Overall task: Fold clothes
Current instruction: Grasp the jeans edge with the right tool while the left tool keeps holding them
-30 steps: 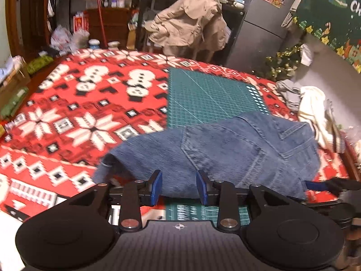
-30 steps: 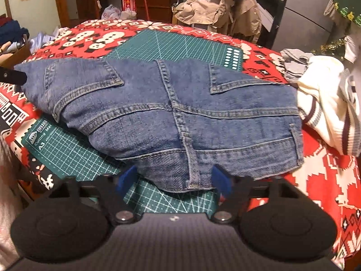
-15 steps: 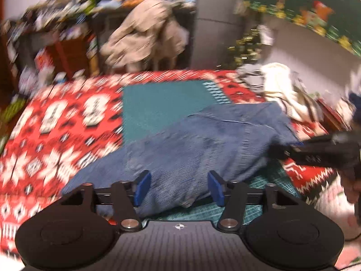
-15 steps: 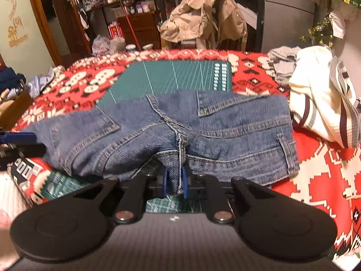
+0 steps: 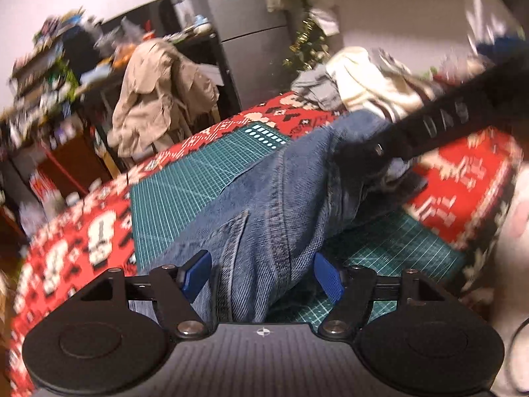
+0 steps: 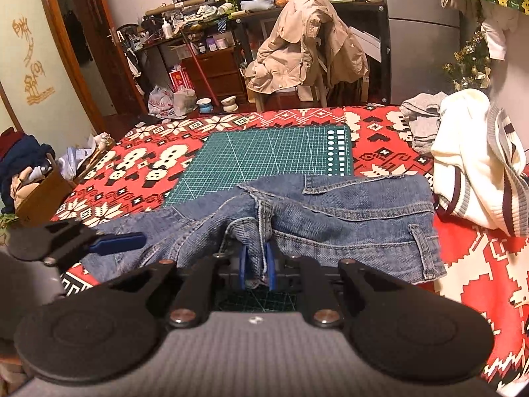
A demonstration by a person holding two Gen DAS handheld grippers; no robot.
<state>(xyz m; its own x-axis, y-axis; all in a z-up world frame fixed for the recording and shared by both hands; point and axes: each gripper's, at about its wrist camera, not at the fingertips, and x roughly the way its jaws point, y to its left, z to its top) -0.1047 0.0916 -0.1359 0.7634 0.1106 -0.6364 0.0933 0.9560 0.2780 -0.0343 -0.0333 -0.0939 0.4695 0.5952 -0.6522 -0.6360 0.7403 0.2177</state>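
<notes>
Since half a second ago, the right gripper (image 6: 256, 266) has kept its pinch on the bunched centre seam of the jeans (image 6: 330, 218), while the left gripper (image 5: 263, 276) has swung round, its jaws spread wide on either side of a denim fold. Jeans lie rumpled across the near edge of the green mat (image 6: 274, 155), spilling onto the red patterned cloth (image 6: 132, 165). A cream sweater (image 6: 469, 165) sits heaped at the table's right edge.
</notes>
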